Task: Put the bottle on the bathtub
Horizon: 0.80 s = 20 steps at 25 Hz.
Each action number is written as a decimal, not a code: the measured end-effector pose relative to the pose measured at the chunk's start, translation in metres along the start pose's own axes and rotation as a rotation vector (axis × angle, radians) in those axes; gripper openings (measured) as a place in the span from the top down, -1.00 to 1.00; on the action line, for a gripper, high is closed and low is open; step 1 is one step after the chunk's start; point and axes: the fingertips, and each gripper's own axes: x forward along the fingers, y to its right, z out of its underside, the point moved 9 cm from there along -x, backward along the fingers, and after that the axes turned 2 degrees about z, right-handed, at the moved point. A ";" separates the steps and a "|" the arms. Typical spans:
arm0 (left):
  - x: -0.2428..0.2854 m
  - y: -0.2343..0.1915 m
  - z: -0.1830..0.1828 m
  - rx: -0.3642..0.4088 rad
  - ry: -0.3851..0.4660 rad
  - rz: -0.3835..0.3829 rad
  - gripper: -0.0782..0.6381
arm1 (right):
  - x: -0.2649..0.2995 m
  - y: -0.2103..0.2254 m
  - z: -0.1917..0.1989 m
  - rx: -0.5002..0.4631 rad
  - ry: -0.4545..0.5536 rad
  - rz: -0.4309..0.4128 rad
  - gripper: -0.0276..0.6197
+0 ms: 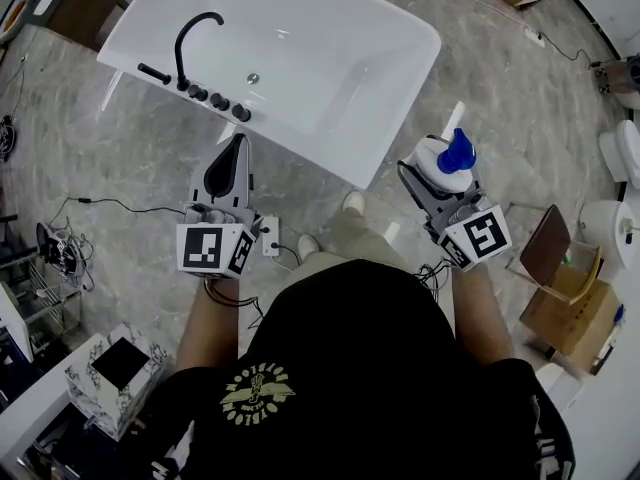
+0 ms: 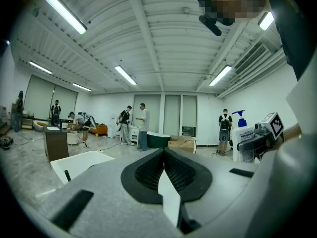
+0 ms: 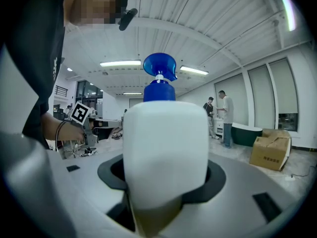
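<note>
A white pump bottle (image 1: 446,164) with a blue pump head (image 3: 159,67) stands upright in my right gripper (image 1: 440,180), which is shut on its body (image 3: 166,155). The bottle also shows far right in the left gripper view, as bottle (image 2: 241,142). The white bathtub (image 1: 340,118) lies ahead on the floor, with a black tap (image 1: 192,36) and several black knobs on its near-left rim. My left gripper (image 1: 233,165) is held low in front of me, jaws together with nothing between them, short of the tub's near rim. The tub's corner (image 2: 79,162) shows in the left gripper view.
Grey marble-look floor surrounds the tub. Open cardboard boxes (image 1: 560,278) and a white toilet (image 1: 612,223) stand at the right. A patterned box (image 1: 115,373) and cables (image 1: 60,243) lie at the left. A power strip (image 1: 270,236) lies by my feet. Several people (image 2: 136,125) stand far off.
</note>
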 end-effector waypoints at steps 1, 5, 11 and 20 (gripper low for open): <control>0.005 0.002 0.000 0.001 -0.005 0.003 0.76 | 0.001 0.004 0.001 0.005 -0.002 -0.001 0.10; 0.019 0.006 -0.003 0.015 -0.014 -0.001 0.76 | 0.009 0.014 0.000 0.023 0.008 -0.027 0.10; 0.032 0.006 -0.018 0.048 -0.011 -0.044 0.76 | 0.028 0.028 -0.006 0.020 0.020 -0.095 0.10; 0.036 0.010 -0.029 0.038 -0.009 -0.142 0.76 | 0.044 0.047 -0.009 0.033 0.038 -0.199 0.10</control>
